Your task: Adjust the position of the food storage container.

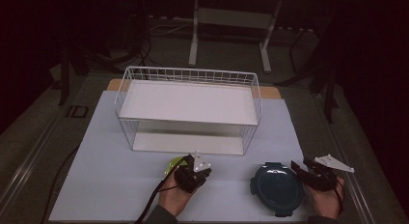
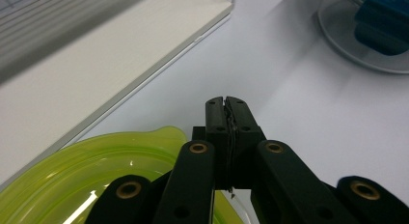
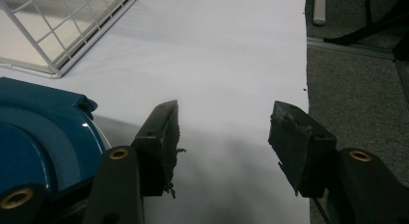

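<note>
Your left gripper (image 1: 192, 172) low above the green lid (image 2: 62, 175), jaws pressed together on nothing, your right gripper (image 3: 223, 147) level beside the blue container (image 1: 277, 188), jaws apart.

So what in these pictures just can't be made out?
- Green lid: in the left gripper view the black jaws and the bottom edge hide much of it; whether the shut left gripper pinches its rim cannot be told.
- Blue container: cut off by the left edge in the right gripper view; contents hidden under its lid.
- Room behind the wire basket: too dark in the high view.
</note>
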{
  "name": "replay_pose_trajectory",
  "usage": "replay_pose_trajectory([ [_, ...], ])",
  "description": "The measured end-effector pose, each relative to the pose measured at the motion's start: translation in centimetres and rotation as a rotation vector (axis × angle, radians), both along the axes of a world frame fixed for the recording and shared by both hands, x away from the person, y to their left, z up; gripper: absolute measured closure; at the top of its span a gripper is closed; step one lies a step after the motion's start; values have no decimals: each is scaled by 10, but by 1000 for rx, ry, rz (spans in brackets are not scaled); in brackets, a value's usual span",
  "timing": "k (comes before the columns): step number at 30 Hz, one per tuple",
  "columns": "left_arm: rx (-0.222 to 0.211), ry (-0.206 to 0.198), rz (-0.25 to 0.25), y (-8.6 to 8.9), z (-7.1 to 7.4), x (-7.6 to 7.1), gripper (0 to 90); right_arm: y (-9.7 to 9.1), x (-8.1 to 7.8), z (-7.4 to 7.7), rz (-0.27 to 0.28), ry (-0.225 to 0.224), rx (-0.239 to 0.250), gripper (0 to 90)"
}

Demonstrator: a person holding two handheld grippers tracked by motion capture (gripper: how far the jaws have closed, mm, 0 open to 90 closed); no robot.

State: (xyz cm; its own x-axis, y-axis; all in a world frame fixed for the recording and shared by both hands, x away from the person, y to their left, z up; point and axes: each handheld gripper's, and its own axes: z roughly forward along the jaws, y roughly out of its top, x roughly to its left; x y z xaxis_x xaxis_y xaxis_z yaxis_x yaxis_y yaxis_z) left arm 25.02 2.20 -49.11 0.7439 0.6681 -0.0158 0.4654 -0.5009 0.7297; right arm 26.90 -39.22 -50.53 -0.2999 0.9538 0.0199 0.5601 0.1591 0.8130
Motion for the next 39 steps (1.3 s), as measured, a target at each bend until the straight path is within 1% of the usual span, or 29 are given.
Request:
replay_pose_trajectory([
  [5,-2,4,24,13,-1,-1,891,1,0,-1,1,4,0,433],
  [6,-12,7,33,16,-1,-1,891,1,0,-1,1,4,0,433],
  [9,-11,5,43,25,-2,-3,891,1,0,0,1,3,0,433],
  [12,-10,3,65,36,-2,-4,891,0,0,0,0,2,1,433],
  [13,-7,2,74,40,-2,-4,891,0,0,0,0,2,1,433],
  [15,-21,3,100,49,-3,-3,890,0,0,0,0,2,2,433],
  [17,-14,5,118,59,-2,-1,890,1,0,-1,0,3,1,433],
  [19,-30,4,146,67,-3,0,890,1,0,-1,1,4,0,433],
  [21,-40,5,177,79,-3,-1,888,1,0,-1,0,3,1,433],
  [22,-39,2,186,83,-3,-1,888,1,0,-1,0,4,2,433],
  [23,-39,2,186,83,-3,-1,887,1,0,-1,0,4,2,433],
  [24,-35,2,203,92,-3,-2,886,1,0,-1,1,4,1,433],
  [25,-35,2,203,92,-3,-2,887,1,0,-1,1,4,1,433],
  [26,-40,1,224,102,-4,-3,886,1,-1,0,0,3,3,433],
  [27,-40,1,224,102,-4,-3,886,1,-1,0,0,3,3,433],
  [28,-38,0,240,112,-4,-5,885,1,-1,0,1,2,4,433],
  [29,-38,0,240,112,-4,-5,884,1,-1,0,1,2,4,433],
  [31,-30,1,265,127,-4,-9,883,0,-1,0,-1,2,5,433],
  [33,-35,2,289,136,-5,-10,882,0,-2,0,-3,1,7,433],
  [34,-35,2,289,136,-5,-10,882,0,-2,0,-3,1,7,433],
  [36,-37,2,305,144,-5,-11,879,0,-2,0,-2,2,8,433],
  [37,-42,3,328,152,-5,-11,878,0,-2,0,0,2,9,433],
  [38,-42,3,328,152,-5,-11,878,0,-2,0,1,2,12,433],
  [39,-50,3,345,158,-5,-12,877,0,-2,1,3,0,18,433],
])
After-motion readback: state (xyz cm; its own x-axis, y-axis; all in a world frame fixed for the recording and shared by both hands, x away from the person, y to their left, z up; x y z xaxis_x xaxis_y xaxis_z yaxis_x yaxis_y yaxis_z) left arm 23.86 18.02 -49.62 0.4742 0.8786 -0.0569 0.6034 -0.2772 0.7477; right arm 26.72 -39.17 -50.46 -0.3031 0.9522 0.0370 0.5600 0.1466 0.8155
